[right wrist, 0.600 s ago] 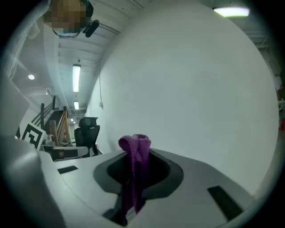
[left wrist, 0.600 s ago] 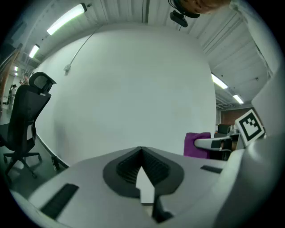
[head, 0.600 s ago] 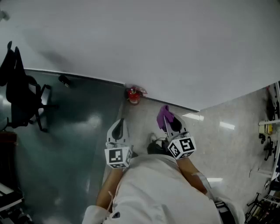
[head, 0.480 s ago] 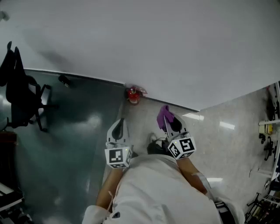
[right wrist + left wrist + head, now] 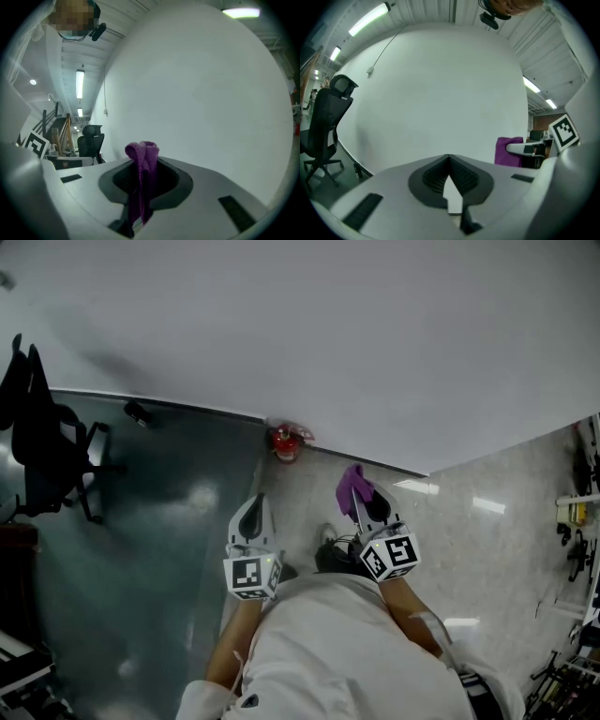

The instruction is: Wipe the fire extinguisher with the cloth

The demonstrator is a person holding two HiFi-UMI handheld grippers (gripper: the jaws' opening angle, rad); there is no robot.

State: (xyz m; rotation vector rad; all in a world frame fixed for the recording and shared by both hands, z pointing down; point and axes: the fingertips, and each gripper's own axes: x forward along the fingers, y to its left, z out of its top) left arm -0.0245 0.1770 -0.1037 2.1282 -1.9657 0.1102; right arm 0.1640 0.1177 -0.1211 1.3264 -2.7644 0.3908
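A small red fire extinguisher [image 5: 287,442] stands on the floor against the base of the white wall, seen in the head view. My right gripper [image 5: 357,493] is shut on a purple cloth [image 5: 352,485], a short way below and right of the extinguisher. In the right gripper view the cloth [image 5: 143,173] sticks up in a fold between the closed jaws. My left gripper [image 5: 255,510] is shut with nothing in it, below the extinguisher and slightly left. Neither gripper view shows the extinguisher; in the left gripper view the cloth [image 5: 508,151] appears at right.
A black office chair [image 5: 49,448] stands at the left on the dark green floor. A small dark object [image 5: 141,412] lies by the wall base. Racks with equipment [image 5: 581,521] line the right edge. The white wall [image 5: 309,334] fills the space ahead.
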